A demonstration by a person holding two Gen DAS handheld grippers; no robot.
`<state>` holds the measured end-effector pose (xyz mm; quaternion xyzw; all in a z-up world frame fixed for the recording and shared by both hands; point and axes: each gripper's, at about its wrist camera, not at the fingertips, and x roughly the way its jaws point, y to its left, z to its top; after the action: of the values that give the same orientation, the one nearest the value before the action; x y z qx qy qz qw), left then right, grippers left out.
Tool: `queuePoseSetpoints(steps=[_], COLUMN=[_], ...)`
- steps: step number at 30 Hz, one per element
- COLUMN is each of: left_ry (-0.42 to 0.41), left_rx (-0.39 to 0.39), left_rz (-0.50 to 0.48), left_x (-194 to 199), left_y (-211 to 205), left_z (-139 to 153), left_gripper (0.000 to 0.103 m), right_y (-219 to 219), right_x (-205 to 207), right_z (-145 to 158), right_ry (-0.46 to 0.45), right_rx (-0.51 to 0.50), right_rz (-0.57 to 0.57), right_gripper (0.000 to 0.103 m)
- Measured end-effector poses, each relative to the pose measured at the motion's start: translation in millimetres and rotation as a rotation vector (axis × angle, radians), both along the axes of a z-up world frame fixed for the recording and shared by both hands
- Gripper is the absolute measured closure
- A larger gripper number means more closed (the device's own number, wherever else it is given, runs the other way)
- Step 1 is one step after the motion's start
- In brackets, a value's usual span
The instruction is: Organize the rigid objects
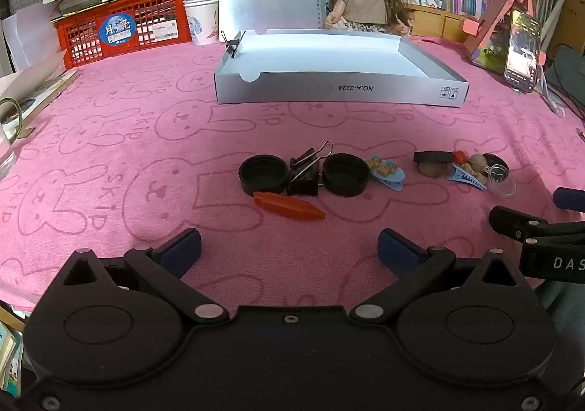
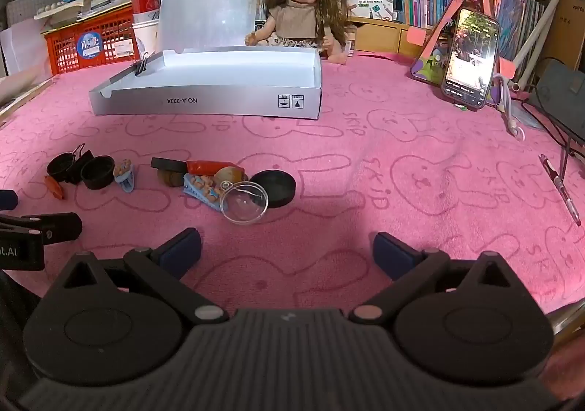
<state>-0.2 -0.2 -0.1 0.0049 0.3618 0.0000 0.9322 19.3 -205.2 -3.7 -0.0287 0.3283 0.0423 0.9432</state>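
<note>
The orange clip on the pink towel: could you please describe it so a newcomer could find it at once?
Start at the white box on the pink towel; nearer lies a row of small items. The orange clip lies flat just before the two black lids, the left cluster's only orange piece.

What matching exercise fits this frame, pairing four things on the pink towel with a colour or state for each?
Things:
1. binder clip
2. clear plastic dome
3. grey cardboard box
4. carrot-shaped clip

Descriptions:
A. orange, lying in front of the two black caps
B. transparent, beside a black cap
C. lid standing open, nothing visible inside
D. black, wedged between two black caps

Pairs: 1-D, 2-B, 3-C, 4-A
</note>
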Motion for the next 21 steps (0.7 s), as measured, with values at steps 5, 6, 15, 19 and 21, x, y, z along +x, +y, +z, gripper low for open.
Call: queuePoseSetpoints(steps=[5, 6, 15, 19, 21], left_ry=[0.006, 0.006, 0.005, 0.005, 0.005], left_rx=[-0.003, -0.003, -0.003, -0.003, -0.003], left_rz=[0.000, 0.000, 0.000, 0.000, 0.000], left_x=[0.3, 0.3, 0.3, 0.3, 0.3], left_y=[0.2, 0.2, 0.2, 0.2, 0.2], left_z=[0.1, 0.0, 0.0, 0.0, 0.0], left_gripper=[0.000, 0.000, 0.000, 0.000, 0.000], right_y=[-0.2, -0.2, -0.9, -0.3, -0.2], right_x=[1.3, 1.4, 1.3, 1.2, 0.9], right_z=[0.7, 0.8, -0.7, 0.3, 0.0], right_ry=[0.002, 0.002, 0.005, 0.005, 0.005], right_rx=[0.002, 0.002, 0.002, 0.002, 0.002], right_rz=[0.000, -0.001, -0.001, 0.000, 0.000], right_gripper=[0.000, 0.000, 0.000, 0.000, 0.000])
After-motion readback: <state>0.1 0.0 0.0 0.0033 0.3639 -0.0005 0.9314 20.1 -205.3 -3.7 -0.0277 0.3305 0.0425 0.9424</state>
